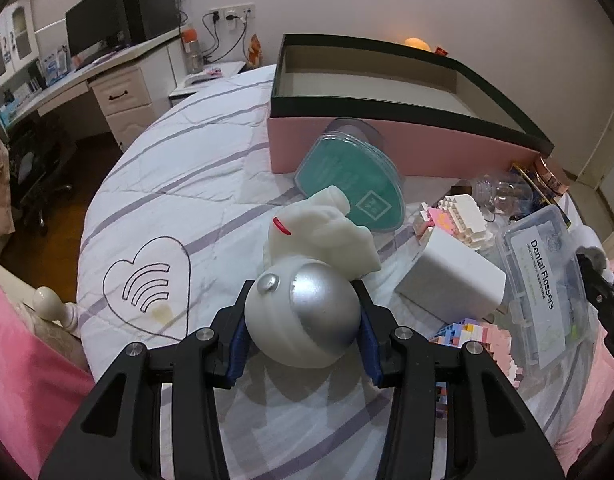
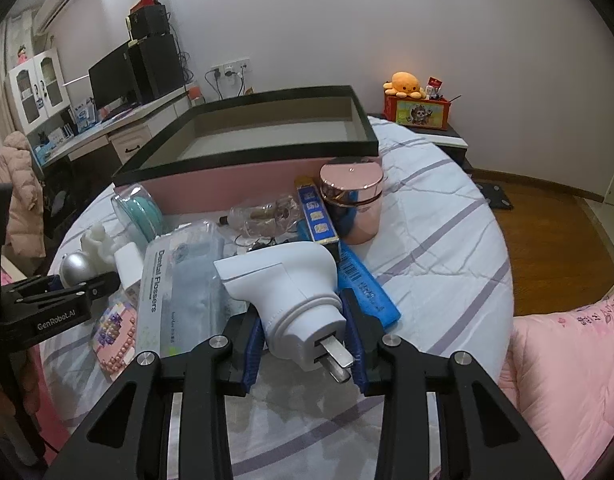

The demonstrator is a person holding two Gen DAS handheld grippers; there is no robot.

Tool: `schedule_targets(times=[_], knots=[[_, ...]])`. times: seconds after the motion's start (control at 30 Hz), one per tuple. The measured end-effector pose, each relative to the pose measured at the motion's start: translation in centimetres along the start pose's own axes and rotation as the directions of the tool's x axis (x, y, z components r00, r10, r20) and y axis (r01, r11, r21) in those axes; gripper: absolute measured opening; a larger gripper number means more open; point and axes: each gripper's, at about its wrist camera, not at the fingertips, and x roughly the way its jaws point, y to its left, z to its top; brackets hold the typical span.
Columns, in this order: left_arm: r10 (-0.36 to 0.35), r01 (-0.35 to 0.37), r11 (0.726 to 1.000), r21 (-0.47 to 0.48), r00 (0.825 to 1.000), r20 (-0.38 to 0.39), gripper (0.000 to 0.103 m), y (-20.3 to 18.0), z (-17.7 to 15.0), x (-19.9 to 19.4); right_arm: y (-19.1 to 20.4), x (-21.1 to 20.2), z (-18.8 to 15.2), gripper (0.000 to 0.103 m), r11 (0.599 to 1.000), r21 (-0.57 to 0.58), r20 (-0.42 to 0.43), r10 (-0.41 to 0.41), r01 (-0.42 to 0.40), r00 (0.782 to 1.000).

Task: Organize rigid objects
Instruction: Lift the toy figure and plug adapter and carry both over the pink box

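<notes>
My left gripper (image 1: 303, 320) is shut on a white astronaut figure (image 1: 307, 280), clasping its silver-visored helmet; the figure lies on the bed quilt. My right gripper (image 2: 305, 332) is shut on a white plug adapter (image 2: 291, 292) with metal prongs pointing toward the camera. An open pink box with a dark rim (image 1: 387, 144) stands behind the objects; it also shows in the right wrist view (image 2: 247, 176), and looks empty. The left gripper shows at the left of the right wrist view (image 2: 83, 280).
On the quilt lie a teal heart-shaped case (image 1: 347, 184), a white charger block (image 1: 451, 276), a dental flossers box (image 1: 543, 284), building-block models (image 1: 463, 212), a rose-gold jar (image 2: 355, 204), a blue box (image 2: 363, 284) and a clear bottle (image 2: 263, 216). A desk (image 1: 107, 72) stands at left.
</notes>
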Motion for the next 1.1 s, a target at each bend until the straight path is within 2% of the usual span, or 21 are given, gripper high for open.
schedule_targets(times=[0.27, 0.53, 0.73, 1.1], knots=[[0.007, -0.007, 1.000, -0.005, 0.999, 0.035, 0.046, 0.1, -0.1, -1.9, -0.1, -2.3, 0.6, 0.036, 1.000, 0.007, 0.061, -0.007, 0.007, 0.998], [0.014, -0.015, 1.000, 0.002, 0.985, 0.170, 0.046, 0.0, 1.0, -6.5, 0.1, -6.4, 1.9, 0.036, 1.000, 0.005, 0.191, -0.010, 0.009, 0.982], [-0.002, -0.002, 1.000, 0.011, 0.958, 0.286, 0.046, -0.6, 1.9, -10.7, 0.8, -9.8, 2.6, 0.036, 0.999, -0.031, 0.295, -0.013, 0.024, 0.955], [-0.047, 0.023, 0.998, 0.060, 0.898, 0.437, 0.046, -1.9, 1.8, -16.8, 1.5, -16.1, 2.5, 0.036, 0.998, -0.042, 0.467, -0.015, 0.039, 0.884]])
